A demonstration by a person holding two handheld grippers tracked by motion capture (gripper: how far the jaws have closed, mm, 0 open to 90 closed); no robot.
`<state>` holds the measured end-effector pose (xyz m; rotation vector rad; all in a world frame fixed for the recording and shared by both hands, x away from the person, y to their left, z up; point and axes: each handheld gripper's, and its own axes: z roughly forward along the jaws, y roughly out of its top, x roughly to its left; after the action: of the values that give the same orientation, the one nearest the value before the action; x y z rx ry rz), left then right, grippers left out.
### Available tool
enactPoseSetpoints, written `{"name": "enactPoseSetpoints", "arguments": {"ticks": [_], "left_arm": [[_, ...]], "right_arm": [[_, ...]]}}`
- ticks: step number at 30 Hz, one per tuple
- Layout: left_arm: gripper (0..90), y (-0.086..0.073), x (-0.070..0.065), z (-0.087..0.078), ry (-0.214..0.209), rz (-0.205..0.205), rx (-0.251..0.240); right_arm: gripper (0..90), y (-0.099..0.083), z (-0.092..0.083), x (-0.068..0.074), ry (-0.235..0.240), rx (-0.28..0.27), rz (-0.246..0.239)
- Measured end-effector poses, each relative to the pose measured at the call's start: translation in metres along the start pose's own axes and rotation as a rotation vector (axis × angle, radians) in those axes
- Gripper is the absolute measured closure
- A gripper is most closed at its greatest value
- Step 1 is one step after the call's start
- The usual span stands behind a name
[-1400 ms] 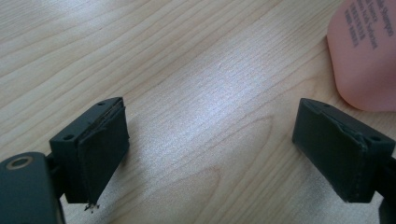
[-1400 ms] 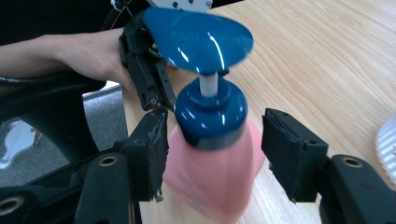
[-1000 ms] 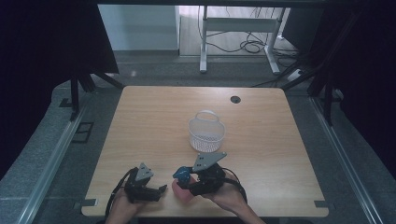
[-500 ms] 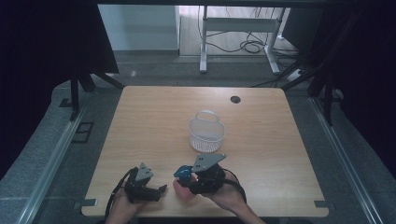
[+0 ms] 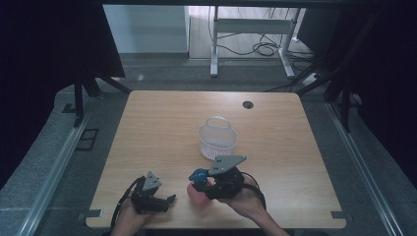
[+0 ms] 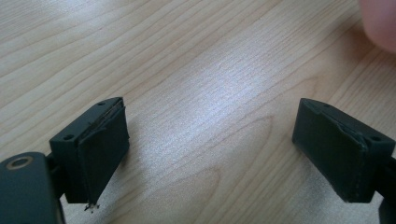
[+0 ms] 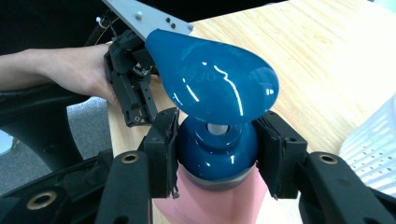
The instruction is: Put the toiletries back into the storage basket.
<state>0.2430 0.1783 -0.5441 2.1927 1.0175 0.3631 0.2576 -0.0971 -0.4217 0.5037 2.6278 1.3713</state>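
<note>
The right gripper (image 7: pixel 215 161) had its two black jaws clamped on the blue cap collar of a pink bottle (image 7: pixel 210 203), one pad pressed to each side of the collar, just above the pink body. The jaws had just finished closing in on it. Above the collar the blue pump head (image 7: pixel 212 84) fanned out wide and glossy, pointing off to the right in the right gripper view.

From the high view, the bottle (image 5: pixel 197 195) sat near the front edge of the wooden table (image 5: pixel 162 123), between the two hands, with the right gripper (image 5: pixel 209 186) reaching at it from the right. Whether the bottle stood on the table or was lifted clear was hard to judge from that angle.

The left gripper (image 5: pixel 164 200) rested low on the table just to the left of the bottle, apart from it. Its jaws stood spread wide over bare wood in the left gripper view (image 6: pixel 212 154), nothing between them, and a blurred pink edge showed at the top right corner.

Farther back, mid-table, a white basket (image 5: pixel 217 137) stood upright, handle raised, well apart from both grippers.
</note>
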Motion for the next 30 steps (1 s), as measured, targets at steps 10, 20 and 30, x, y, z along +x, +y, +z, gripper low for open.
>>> {"name": "enactPoseSetpoints", "arguments": {"ticks": [10,20,30], "left_arm": [[10.4,0.0,0.0,0.0,0.0,0.003,0.0],[10.4,0.0,0.0,0.0,0.0,0.004,0.0],[10.4,0.0,0.0,0.0,0.0,0.004,0.0]], "right_arm": [[52.5,0.009,-0.011,-0.01,-0.009,0.004,0.011],[52.5,0.016,-0.022,-0.026,-0.038,-0.002,0.041],[52.6,0.025,-0.034,-0.041,-0.07,-0.01,0.063]]}}
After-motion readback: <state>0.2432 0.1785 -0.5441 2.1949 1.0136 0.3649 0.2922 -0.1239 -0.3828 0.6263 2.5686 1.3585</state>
